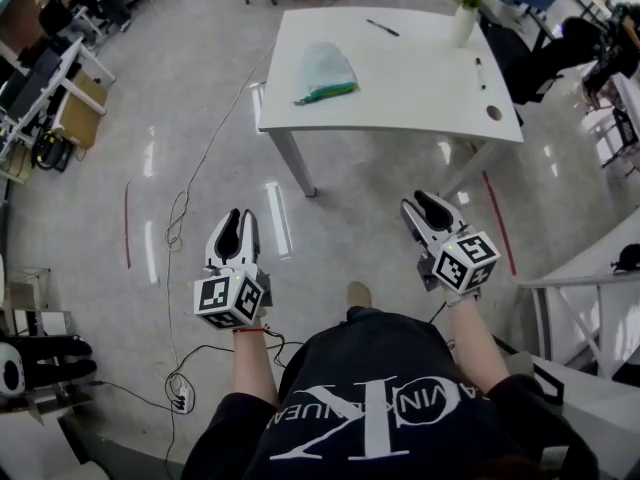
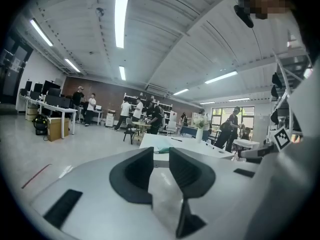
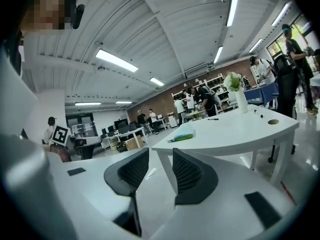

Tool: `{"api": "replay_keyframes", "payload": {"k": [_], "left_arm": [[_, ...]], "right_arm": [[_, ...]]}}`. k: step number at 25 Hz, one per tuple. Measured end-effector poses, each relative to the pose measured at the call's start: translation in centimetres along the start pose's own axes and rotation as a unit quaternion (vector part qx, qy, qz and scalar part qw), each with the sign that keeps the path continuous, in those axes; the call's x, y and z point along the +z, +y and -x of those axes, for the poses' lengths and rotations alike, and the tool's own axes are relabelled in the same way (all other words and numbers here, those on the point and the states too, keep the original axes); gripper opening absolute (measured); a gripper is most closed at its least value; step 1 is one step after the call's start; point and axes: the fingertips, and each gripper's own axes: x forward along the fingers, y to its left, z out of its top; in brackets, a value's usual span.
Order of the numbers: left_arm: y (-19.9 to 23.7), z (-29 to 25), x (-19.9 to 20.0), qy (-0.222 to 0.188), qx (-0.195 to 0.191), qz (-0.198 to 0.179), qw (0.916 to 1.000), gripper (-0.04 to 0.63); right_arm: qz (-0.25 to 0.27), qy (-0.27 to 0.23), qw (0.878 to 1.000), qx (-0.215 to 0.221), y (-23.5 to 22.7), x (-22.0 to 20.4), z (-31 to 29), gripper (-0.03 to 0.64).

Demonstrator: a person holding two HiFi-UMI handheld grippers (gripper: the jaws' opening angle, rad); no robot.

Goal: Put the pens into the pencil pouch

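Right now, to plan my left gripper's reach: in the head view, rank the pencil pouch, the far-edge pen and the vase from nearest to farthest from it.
1. pencil pouch, near left of the table.
2. pen, far edge, middle.
3. vase, far right corner.

I count two pens on one white table (image 1: 400,98): a far pen (image 1: 382,27) and a near pen (image 1: 480,73). One pencil pouch (image 1: 326,73) and one vase (image 1: 463,23) are also there. I run two grippers, the left gripper (image 1: 240,218) and the right gripper (image 1: 422,203).

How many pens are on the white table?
2. The far pen lies near the back edge of the table; the right pen lies by its right edge, near the vase. The pouch may hide more.
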Motion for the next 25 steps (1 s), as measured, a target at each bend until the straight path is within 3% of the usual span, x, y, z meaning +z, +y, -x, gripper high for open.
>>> {"api": "replay_keyframes", "payload": {"k": [9, 25], "left_arm": [[-1.5, -6.3, 0.3, 0.003, -0.013, -0.003, 0.9999, 0.084], [-3.1, -15.1, 1.2, 0.027, -0.054, -0.012, 0.9981, 0.085]], "right_arm": [[0.0, 0.007, 1.0, 0.012, -3.7, 1.5, -3.1, 0.161], [-0.028, 0.008, 1.0, -0.012, -9.0, 3.3, -5.9, 0.164]]}}
